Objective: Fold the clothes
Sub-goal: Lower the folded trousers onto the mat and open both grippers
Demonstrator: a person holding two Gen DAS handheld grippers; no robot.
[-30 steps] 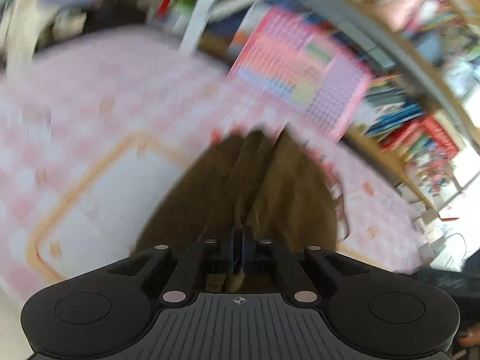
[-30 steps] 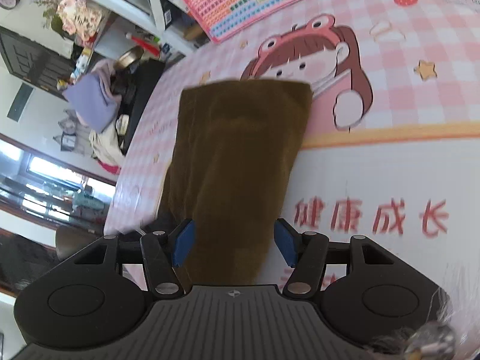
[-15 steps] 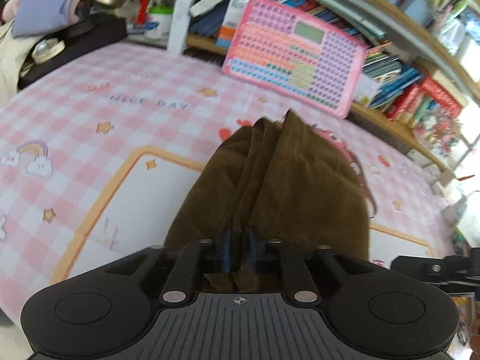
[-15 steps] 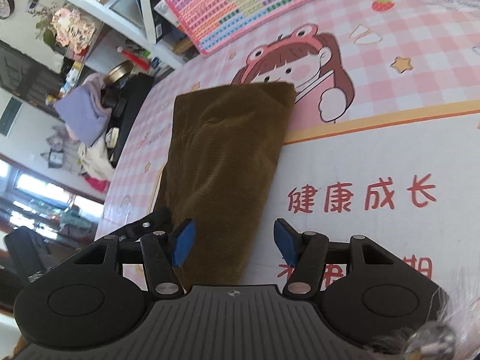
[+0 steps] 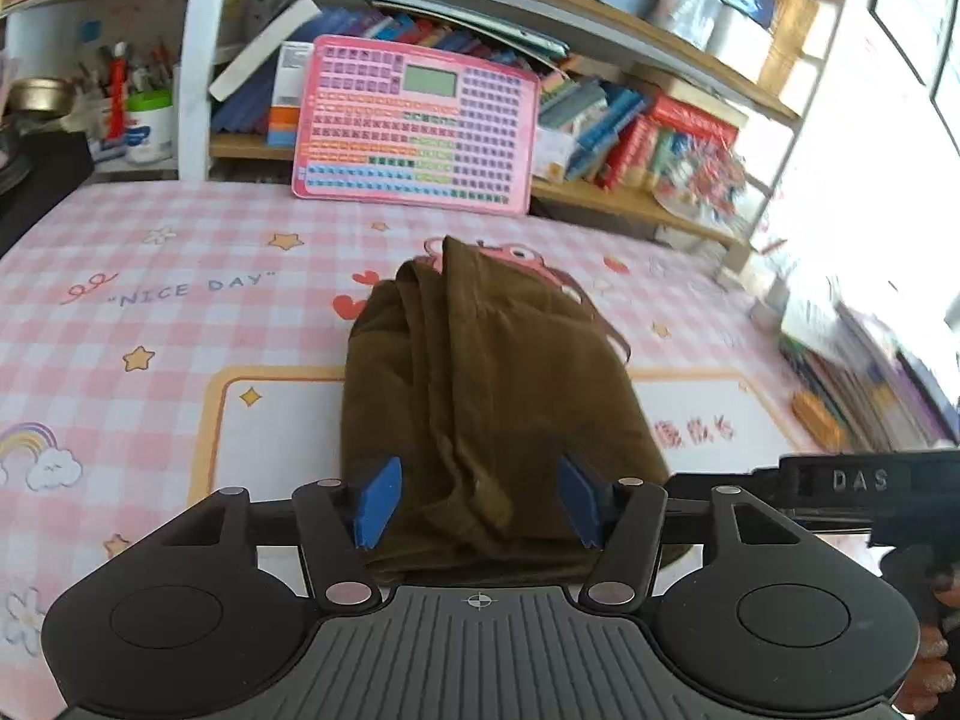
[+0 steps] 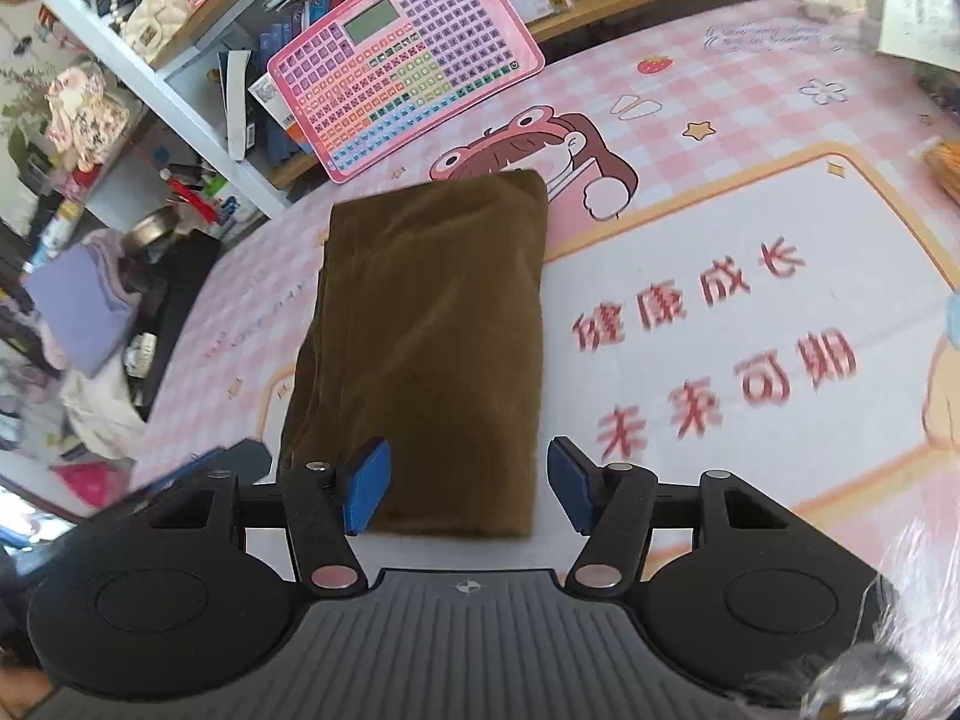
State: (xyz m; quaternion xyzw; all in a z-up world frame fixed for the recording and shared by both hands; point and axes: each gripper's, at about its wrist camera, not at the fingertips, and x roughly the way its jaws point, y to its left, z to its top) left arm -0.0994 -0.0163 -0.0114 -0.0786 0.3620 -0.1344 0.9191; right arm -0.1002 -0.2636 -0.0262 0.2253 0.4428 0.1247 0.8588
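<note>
A brown garment (image 5: 480, 396) lies folded into a long rectangle on the pink checked table mat (image 5: 180, 300). It also shows in the right wrist view (image 6: 432, 324), flat and smooth. My left gripper (image 5: 477, 501) is open and empty, with its blue pads either side of the garment's near end, where the layers bunch in ridges. My right gripper (image 6: 468, 489) is open and empty just above the garment's near edge. The right gripper's body (image 5: 864, 480) shows at the right of the left wrist view.
A pink keyboard-like learning board (image 5: 414, 126) leans against the bookshelf (image 5: 630, 108) at the table's far edge; it also shows in the right wrist view (image 6: 402, 60). A purple cloth pile (image 6: 78, 306) and clutter sit to the left. An orange object (image 6: 945, 162) lies at the right.
My left gripper has let go of the brown garment and opened; it was shut on the bunched end. The garment now rests flat. The right gripper stayed open and drew back slightly.
</note>
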